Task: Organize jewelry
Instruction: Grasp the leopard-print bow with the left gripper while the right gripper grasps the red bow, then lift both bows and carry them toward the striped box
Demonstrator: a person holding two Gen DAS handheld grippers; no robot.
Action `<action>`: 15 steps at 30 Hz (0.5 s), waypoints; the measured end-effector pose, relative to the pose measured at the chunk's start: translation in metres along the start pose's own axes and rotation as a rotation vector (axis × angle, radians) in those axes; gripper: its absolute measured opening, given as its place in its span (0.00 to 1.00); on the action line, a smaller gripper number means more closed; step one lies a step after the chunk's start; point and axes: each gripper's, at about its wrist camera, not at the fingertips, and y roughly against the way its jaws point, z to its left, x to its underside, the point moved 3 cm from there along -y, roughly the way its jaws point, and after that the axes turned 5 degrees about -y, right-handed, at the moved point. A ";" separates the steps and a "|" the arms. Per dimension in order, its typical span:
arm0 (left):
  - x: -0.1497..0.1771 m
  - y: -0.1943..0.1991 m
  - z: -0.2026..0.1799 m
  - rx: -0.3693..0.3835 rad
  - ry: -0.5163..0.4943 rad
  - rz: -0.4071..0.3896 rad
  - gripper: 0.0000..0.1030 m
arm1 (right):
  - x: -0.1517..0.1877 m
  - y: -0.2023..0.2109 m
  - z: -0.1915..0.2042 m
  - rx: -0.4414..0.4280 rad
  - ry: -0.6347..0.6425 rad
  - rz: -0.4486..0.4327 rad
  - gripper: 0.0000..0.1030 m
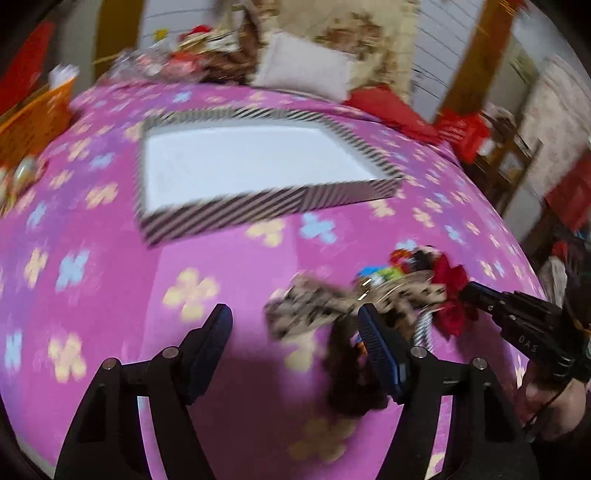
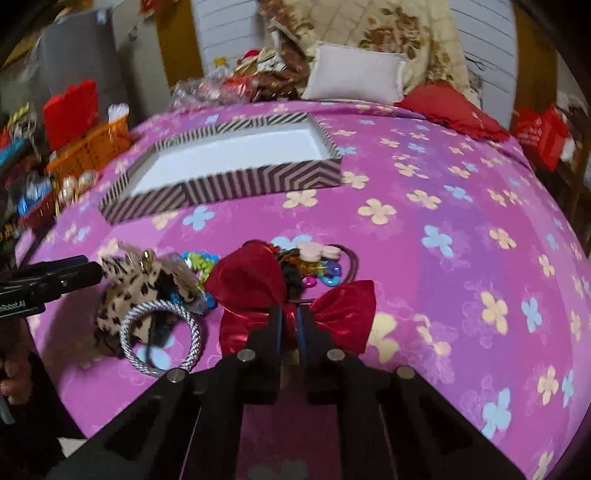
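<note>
Red shiny bow (image 2: 295, 299), creased, pinched at its knot.

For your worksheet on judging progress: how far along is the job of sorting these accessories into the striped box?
Done: nothing yet; the striped box shows only its white bottom. In hand: the right gripper is shut on the red bow, which lies on the pink cover; the left gripper is open. Left: the leopard-print piece, silver ring and coloured bits remain in the pile.

Pink flowered bedspread (image 2: 443, 192), white pillow (image 2: 354, 75), paneled white wall (image 2: 229, 26).
</note>
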 end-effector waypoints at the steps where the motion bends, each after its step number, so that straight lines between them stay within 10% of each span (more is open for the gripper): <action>1: -0.005 -0.002 -0.003 0.006 -0.031 0.008 0.73 | -0.001 0.002 -0.003 0.001 -0.012 -0.004 0.08; 5: -0.023 -0.027 -0.018 0.035 -0.247 0.082 0.73 | -0.001 0.004 -0.011 -0.036 -0.070 0.006 0.08; 7: -0.022 -0.038 -0.024 0.049 -0.317 0.103 0.73 | -0.002 0.004 -0.016 -0.057 -0.114 0.006 0.32; 10: -0.018 -0.042 -0.024 0.109 -0.300 0.106 0.73 | -0.004 0.006 -0.017 -0.060 -0.119 -0.027 0.50; 15: -0.013 -0.040 -0.028 0.176 -0.304 0.141 0.63 | -0.006 -0.011 0.001 -0.081 -0.050 0.015 0.53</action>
